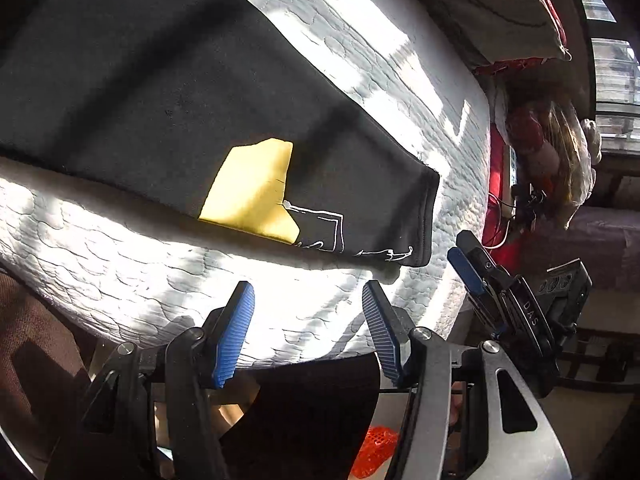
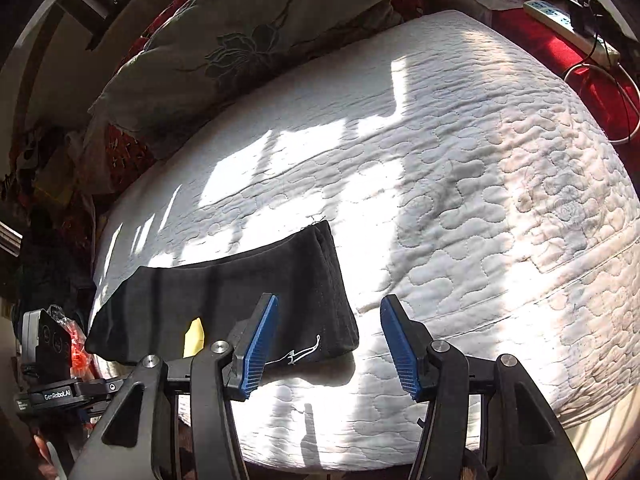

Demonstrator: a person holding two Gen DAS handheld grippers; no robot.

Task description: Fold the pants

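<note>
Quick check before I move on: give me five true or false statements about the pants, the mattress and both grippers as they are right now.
1. The black pants lie on the white quilted mattress. True.
2. The left gripper is clamped on the pants. False: its jaws are apart and hold nothing, short of the fabric.
3. A yellow patch shows on the pants near the hem. True.
4. The right gripper is shut. False: its jaws are apart, with nothing between them.
5. A pillow lies on top of the pants. False: it sits at the far side of the mattress, apart from the pants.
</note>
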